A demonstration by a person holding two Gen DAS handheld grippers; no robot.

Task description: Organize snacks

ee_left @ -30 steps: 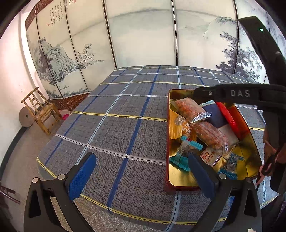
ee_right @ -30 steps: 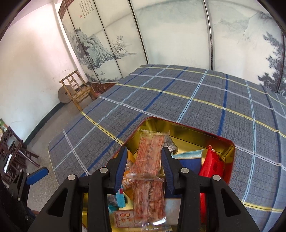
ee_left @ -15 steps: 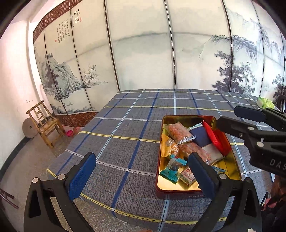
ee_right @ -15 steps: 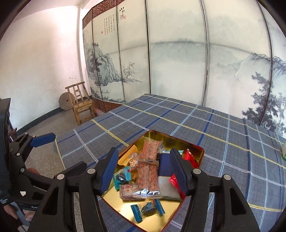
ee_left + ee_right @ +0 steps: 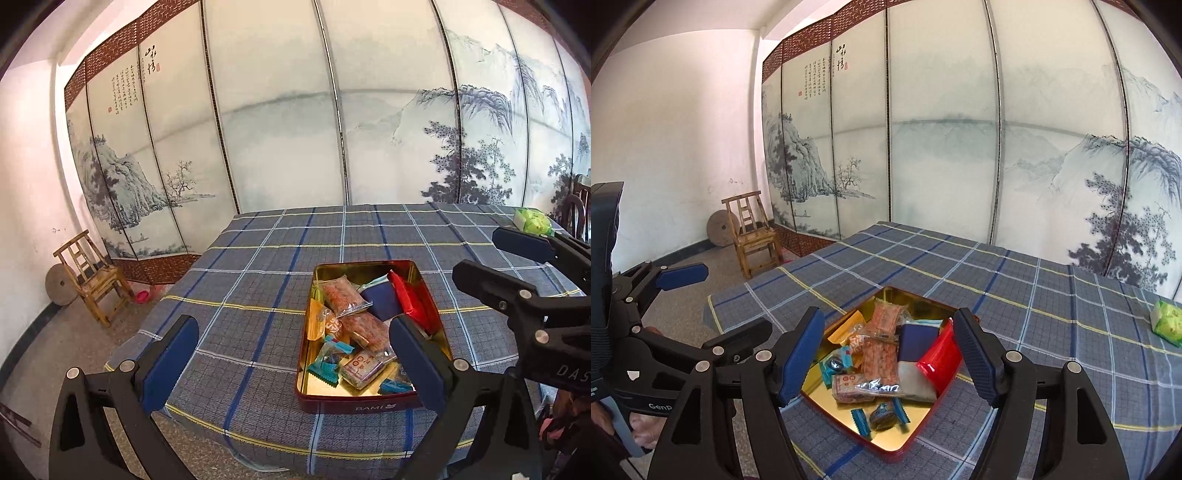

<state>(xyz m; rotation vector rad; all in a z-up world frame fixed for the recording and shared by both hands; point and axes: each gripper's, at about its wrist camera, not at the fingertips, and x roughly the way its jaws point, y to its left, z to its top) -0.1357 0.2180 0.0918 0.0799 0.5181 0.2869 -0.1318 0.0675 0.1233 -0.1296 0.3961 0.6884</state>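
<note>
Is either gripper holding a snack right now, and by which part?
Nothing is held. The left gripper and right gripper are both open and empty, raised above the snack tin.

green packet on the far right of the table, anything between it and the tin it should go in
Nothing visible blocks it. The green packet lies alone on the plaid cloth, and only bare cloth separates it from the open tin. Both the right gripper and left gripper are open, empty and above the table.

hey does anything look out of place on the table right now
One thing: a green packet lies alone on the tablecloth, far to the right of the tin where the other snacks are piled. Both grippers are open and empty.
</note>
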